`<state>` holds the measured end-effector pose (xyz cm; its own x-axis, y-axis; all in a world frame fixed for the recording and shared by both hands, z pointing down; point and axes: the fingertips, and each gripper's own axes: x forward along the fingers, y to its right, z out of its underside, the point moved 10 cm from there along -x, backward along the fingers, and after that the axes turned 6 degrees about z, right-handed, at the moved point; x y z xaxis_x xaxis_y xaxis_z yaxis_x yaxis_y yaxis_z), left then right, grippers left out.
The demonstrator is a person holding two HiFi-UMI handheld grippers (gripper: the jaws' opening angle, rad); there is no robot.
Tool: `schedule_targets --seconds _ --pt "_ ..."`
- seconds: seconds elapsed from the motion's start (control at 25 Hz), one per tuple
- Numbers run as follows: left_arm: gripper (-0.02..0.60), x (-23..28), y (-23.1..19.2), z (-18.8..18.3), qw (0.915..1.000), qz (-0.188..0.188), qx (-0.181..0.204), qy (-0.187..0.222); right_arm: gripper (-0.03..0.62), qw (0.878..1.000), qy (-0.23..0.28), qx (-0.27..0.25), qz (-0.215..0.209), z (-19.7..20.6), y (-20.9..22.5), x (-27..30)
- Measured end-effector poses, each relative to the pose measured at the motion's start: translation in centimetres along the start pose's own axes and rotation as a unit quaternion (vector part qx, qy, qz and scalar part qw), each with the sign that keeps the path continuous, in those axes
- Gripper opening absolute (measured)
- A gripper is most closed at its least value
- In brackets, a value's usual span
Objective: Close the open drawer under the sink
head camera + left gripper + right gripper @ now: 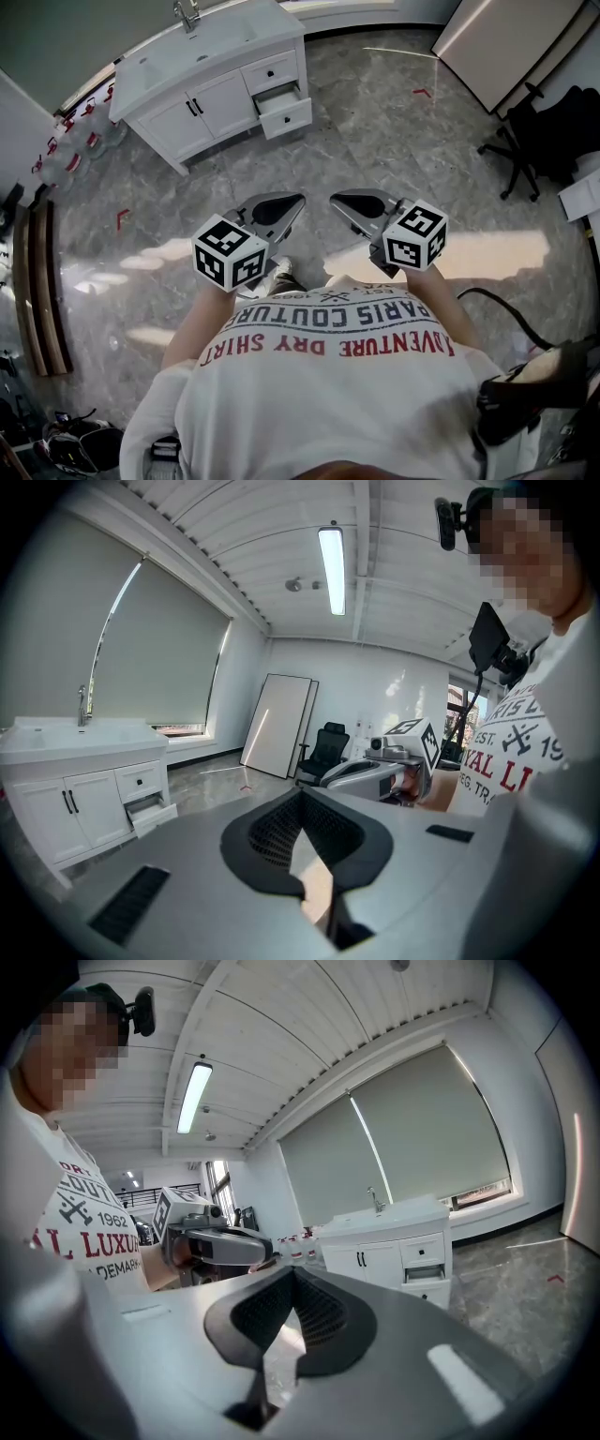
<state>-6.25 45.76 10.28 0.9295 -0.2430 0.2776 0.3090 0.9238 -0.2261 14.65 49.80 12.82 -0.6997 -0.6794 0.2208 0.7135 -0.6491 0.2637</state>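
The white sink cabinet (202, 66) stands far ahead on the marble floor, at the upper left of the head view. On its right side one drawer (284, 111) is pulled out, below a shut one. The same open drawer shows in the left gripper view (150, 810) and in the right gripper view (424, 1273). My left gripper (296, 200) and right gripper (336, 199) are held side by side in front of my chest, well short of the cabinet. Each has its jaws together with nothing between them (300, 793) (292, 1270).
A black office chair (521, 141) and a leaning white board (506, 42) are at the right. Several water bottles (75, 141) stand left of the cabinet. Red tape marks (422, 92) are on the floor. A black cable (506, 314) lies near my right side.
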Motion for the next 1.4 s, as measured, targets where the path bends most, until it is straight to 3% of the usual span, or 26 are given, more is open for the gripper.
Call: schedule_targets --seconds 0.44,0.72,1.0,1.4 --pt "0.002 2.2 -0.6 -0.7 0.9998 0.014 0.003 -0.011 0.002 1.0 -0.004 0.008 0.016 0.2 1.8 -0.5" --pt "0.003 3.0 -6.1 0.1 0.9995 0.005 -0.026 -0.016 0.002 0.999 -0.017 0.005 0.035 0.1 5.4 3.9" --pt "0.002 4.9 -17.0 1.0 0.9982 -0.003 -0.059 -0.01 0.002 0.998 -0.044 0.022 0.036 0.2 11.8 12.8" --pt "0.002 7.2 -39.9 -0.4 0.9947 -0.023 -0.096 -0.026 0.002 0.994 -0.093 0.046 0.034 -3.4 24.7 32.3"
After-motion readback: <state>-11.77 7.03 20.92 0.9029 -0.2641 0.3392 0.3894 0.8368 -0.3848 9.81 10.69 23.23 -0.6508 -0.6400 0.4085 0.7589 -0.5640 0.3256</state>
